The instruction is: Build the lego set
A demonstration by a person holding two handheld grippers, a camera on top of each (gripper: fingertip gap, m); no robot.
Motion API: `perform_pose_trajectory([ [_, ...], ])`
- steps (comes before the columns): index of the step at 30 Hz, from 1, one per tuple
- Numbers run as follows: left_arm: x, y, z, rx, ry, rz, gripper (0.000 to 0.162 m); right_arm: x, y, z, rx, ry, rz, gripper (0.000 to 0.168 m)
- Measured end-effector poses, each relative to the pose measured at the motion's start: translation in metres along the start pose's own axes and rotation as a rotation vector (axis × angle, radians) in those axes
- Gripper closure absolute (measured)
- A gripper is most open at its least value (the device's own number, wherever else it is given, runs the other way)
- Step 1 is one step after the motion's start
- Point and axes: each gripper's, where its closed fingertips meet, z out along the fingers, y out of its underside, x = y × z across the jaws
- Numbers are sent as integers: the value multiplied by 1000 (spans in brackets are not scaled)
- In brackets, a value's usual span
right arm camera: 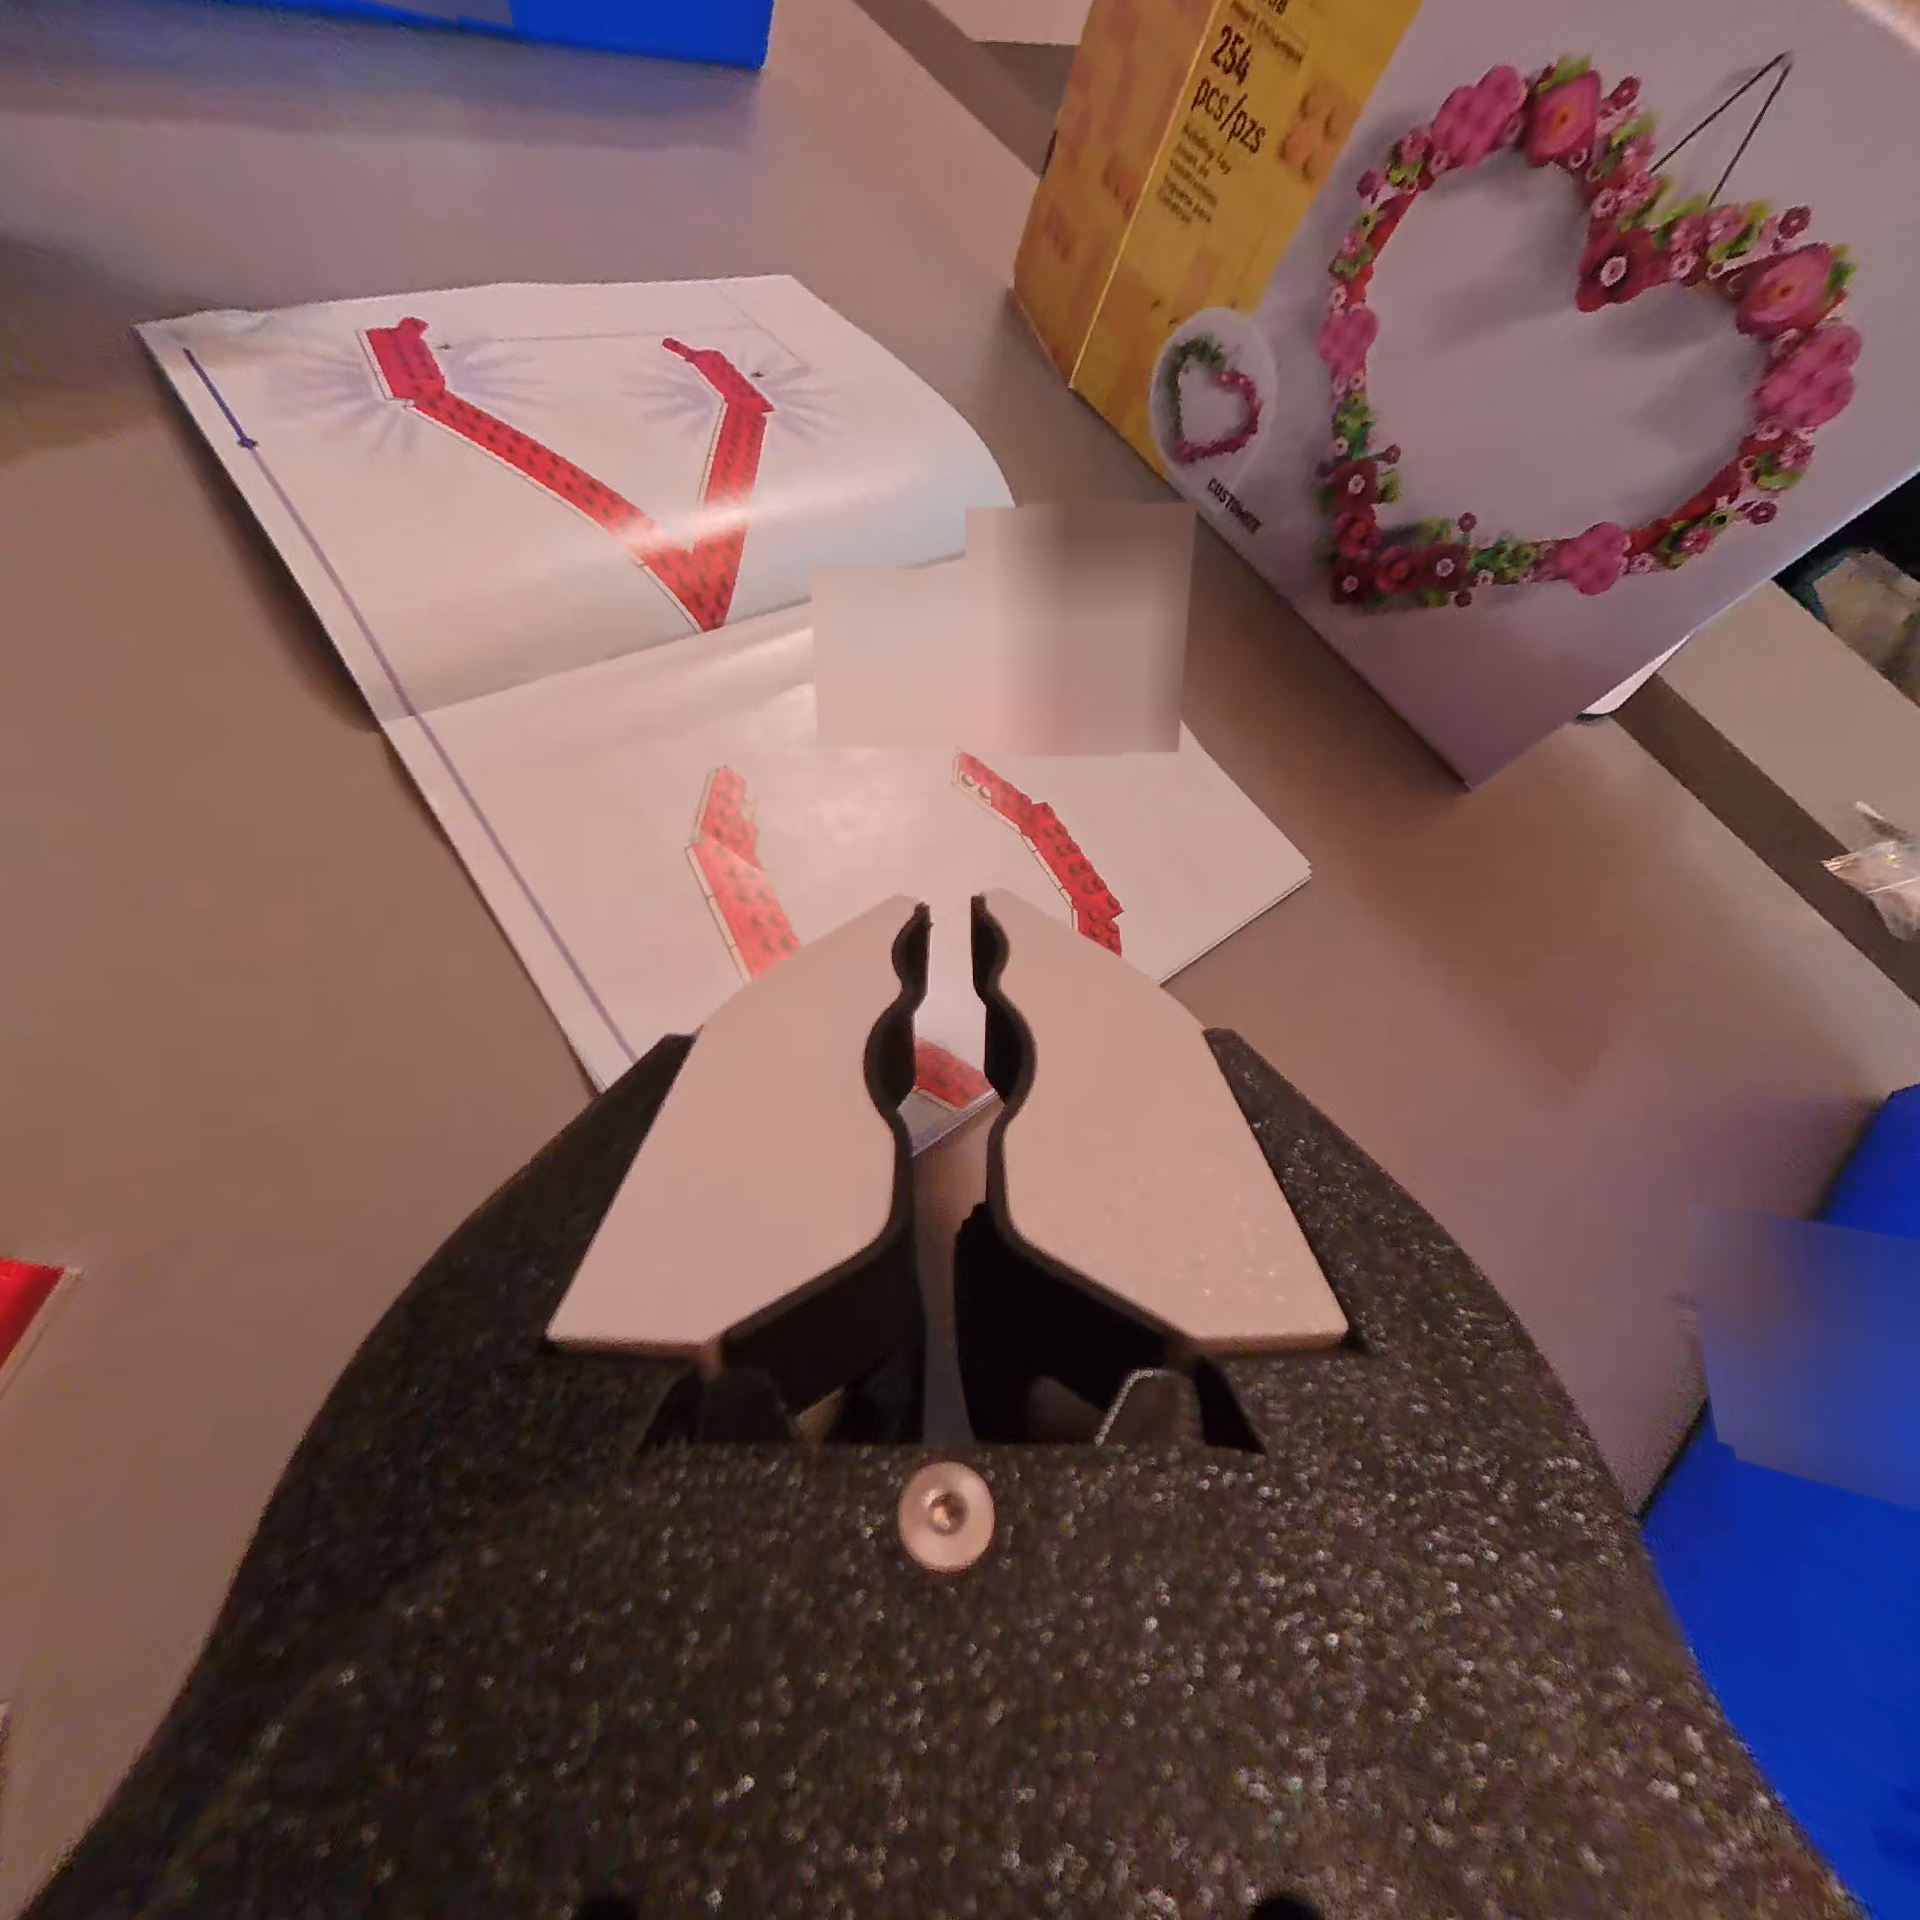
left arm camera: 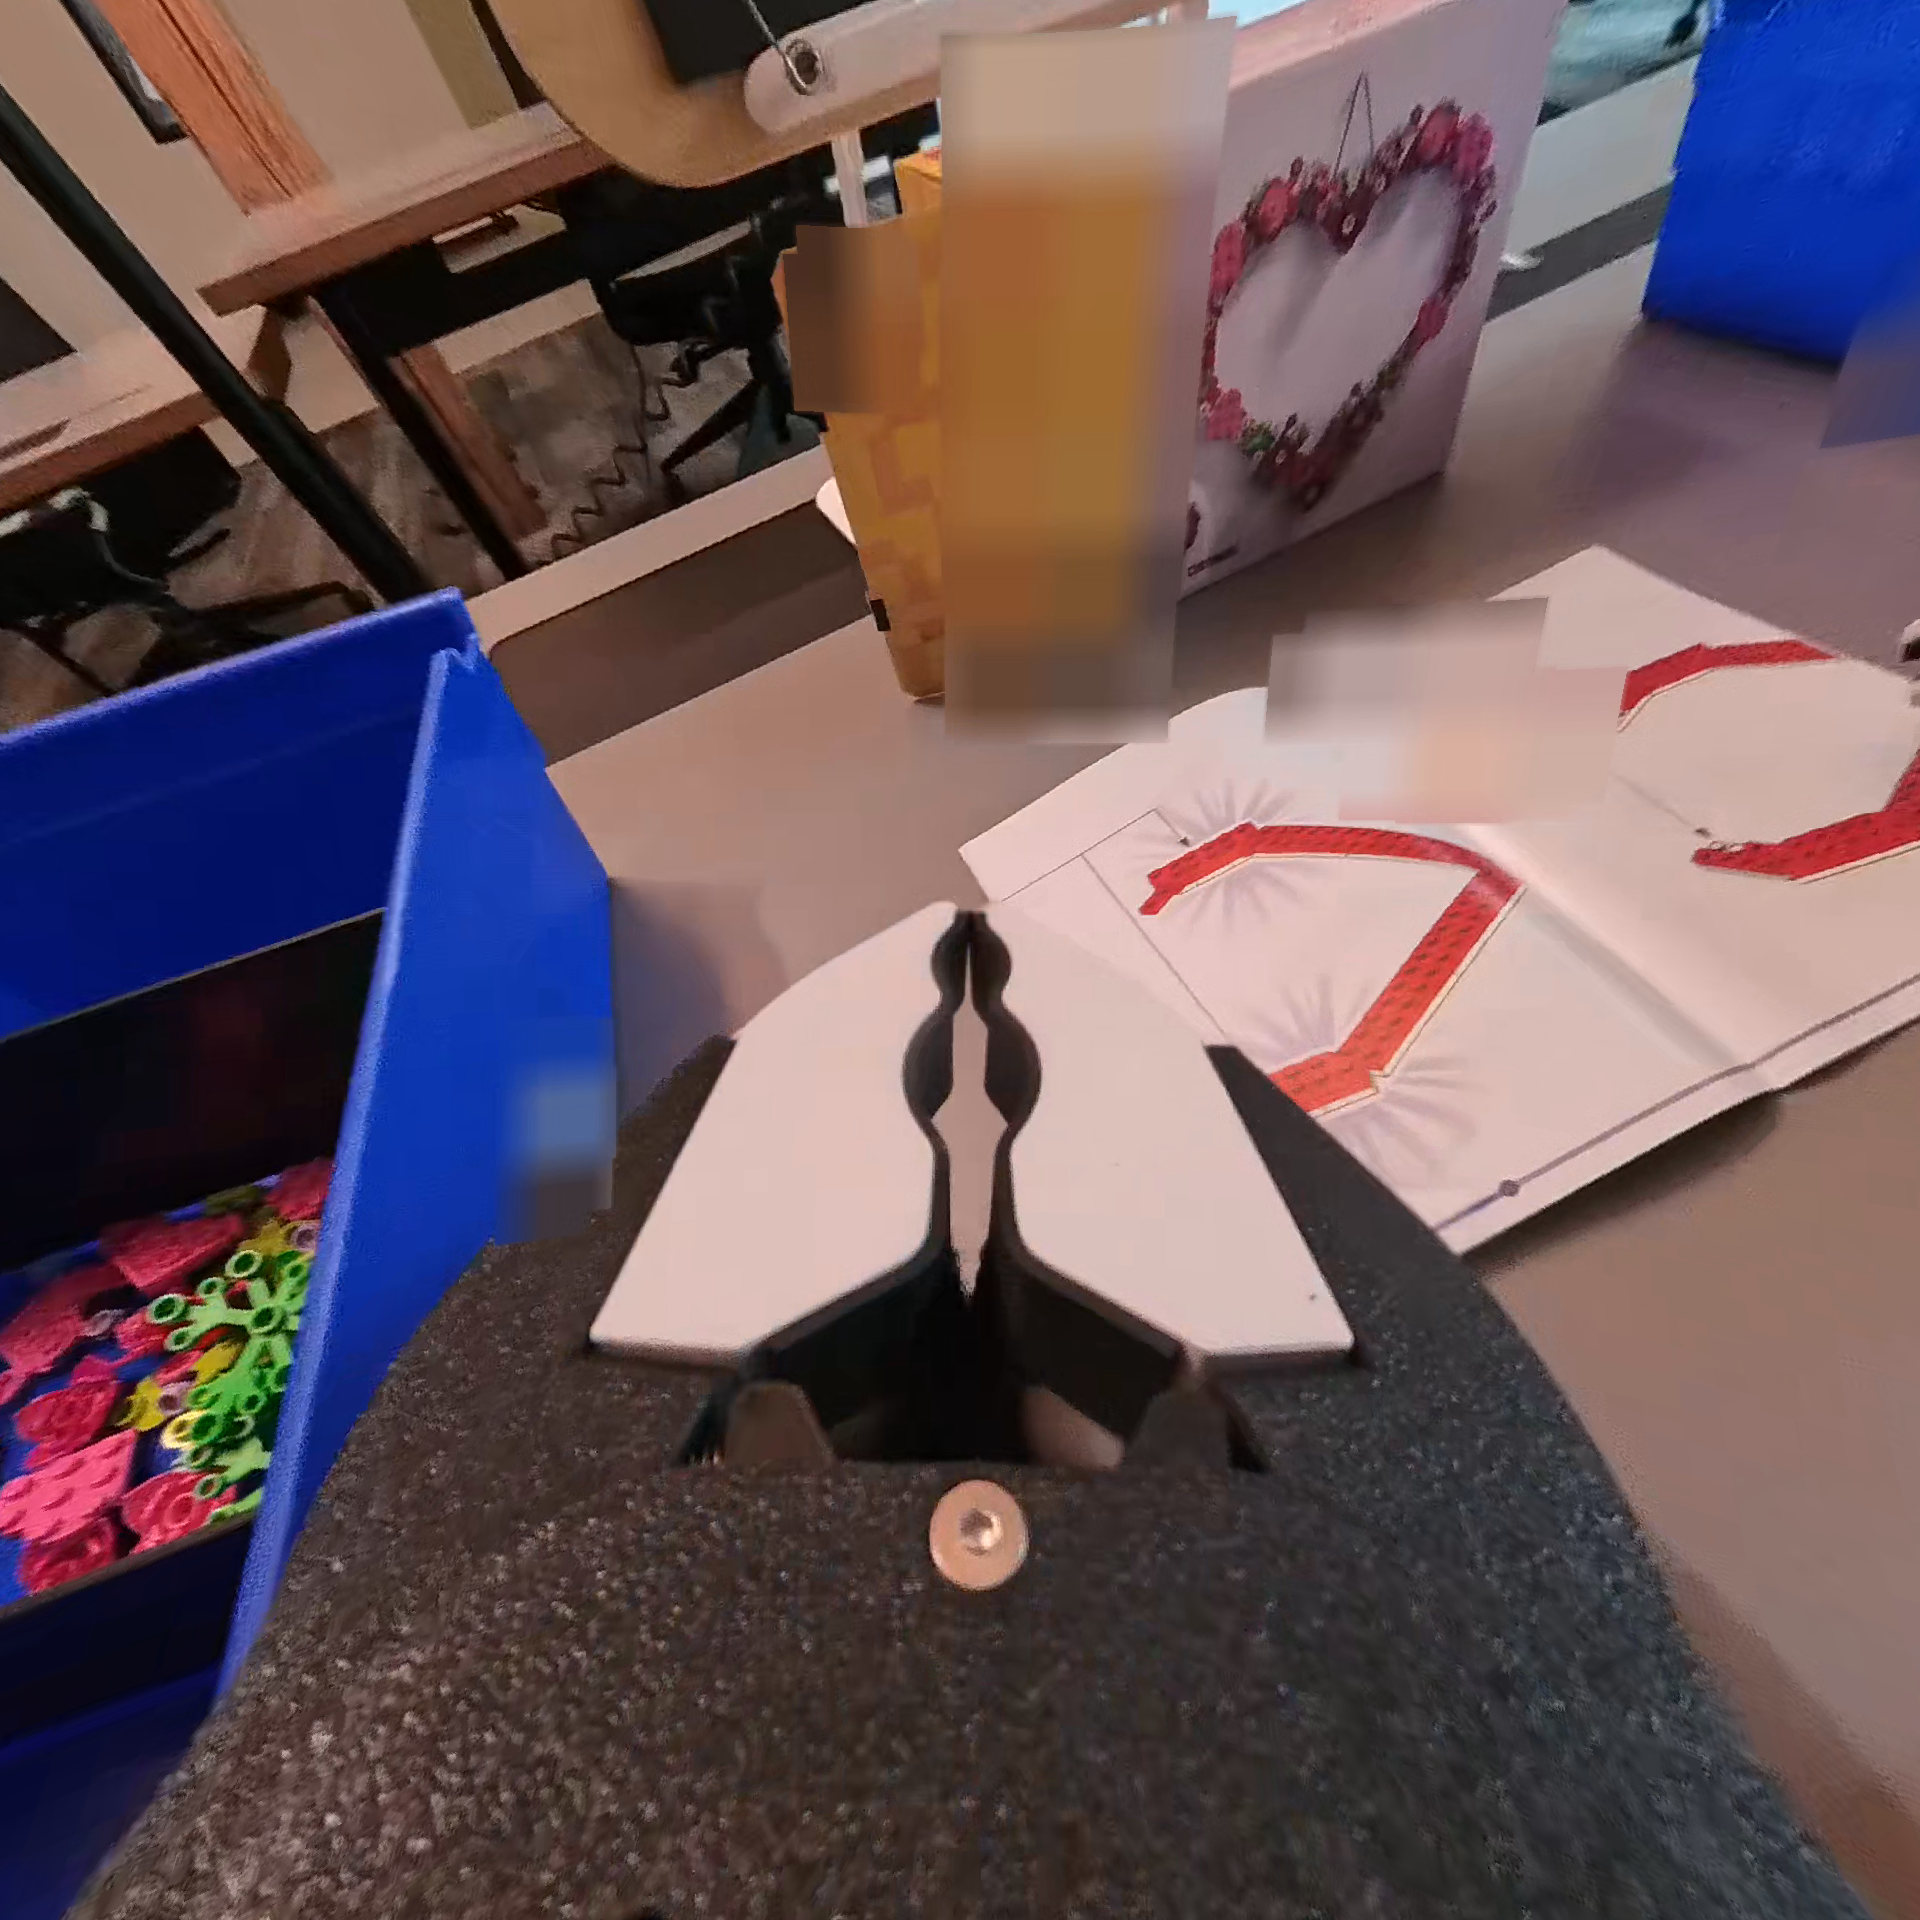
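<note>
My left gripper (left arm camera: pixel 968 920) is shut and empty, hovering over the grey table (left arm camera: pixel 779 748) beside a blue bin (left arm camera: pixel 499 831) holding several pink and green lego pieces (left arm camera: pixel 156 1382). To its right lies the open instruction booklet (left arm camera: pixel 1558 1039) with red heart-frame pictures. The lego box (left arm camera: pixel 1351 312) with a flower heart stands behind. My right gripper (right arm camera: pixel 948 912) is empty with a narrow gap between its tips, over the near page of the booklet (right arm camera: pixel 520 499). The box (right arm camera: pixel 1558 416) stands at the far right in that view.
A second blue bin (left arm camera: pixel 1787 177) stands at the back right of the left wrist view. In the right wrist view a blue bin (right arm camera: pixel 1818 1610) is at the right edge, a red item (right arm camera: pixel 26 1309) at the left edge, a clear bag (right arm camera: pixel 1886 873) far right.
</note>
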Motion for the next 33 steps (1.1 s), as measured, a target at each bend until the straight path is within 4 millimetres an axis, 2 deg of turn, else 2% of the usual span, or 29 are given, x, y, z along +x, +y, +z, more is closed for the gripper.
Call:
perform_pose_trajectory([
  [1,0,0,0,1,-4,10,162,-1,0,0,0,-5,-1,161],
  [5,14,0,3,9,65,22,162,-2,2,1,-16,-10,2,160],
  [8,13,4,5,-7,36,76,161,-3,1,0,-8,-20,10,158],
  [11,19,1,5,15,92,-13,156,-5,-9,-6,53,-52,60,140],
  [15,46,-23,-8,124,345,-211,136,-7,-34,-24,197,-161,200,116],
  [17,54,-32,-16,141,417,-233,126,-15,-42,-35,215,-243,241,110],
  [19,69,-30,-29,112,499,-195,125,-41,-47,-50,198,-376,226,115],
  [21,101,-13,-53,38,650,-79,124,-77,-39,-66,118,-499,146,117],
  [23,124,20,-71,-80,709,92,115,-107,-17,-76,5,-546,-1,118],
  [25,132,50,-80,-174,680,257,99,-120,6,-79,-112,-532,-157,119],
  [26,133,57,-82,-187,658,300,97,-122,13,-78,-155,-526,-205,121],
  [28,135,49,-85,-120,608,342,97,-124,16,-76,-207,-538,-230,123],
  [30,145,27,-94,8,597,397,107,-127,13,-74,-232,-566,-243,127],
  [32,177,15,-112,83,714,443,119,-129,13,-70,-253,-585,-306,131],
  [33,193,18,-119,67,775,467,126,-130,13,-67,-260,-595,-343,135],
])
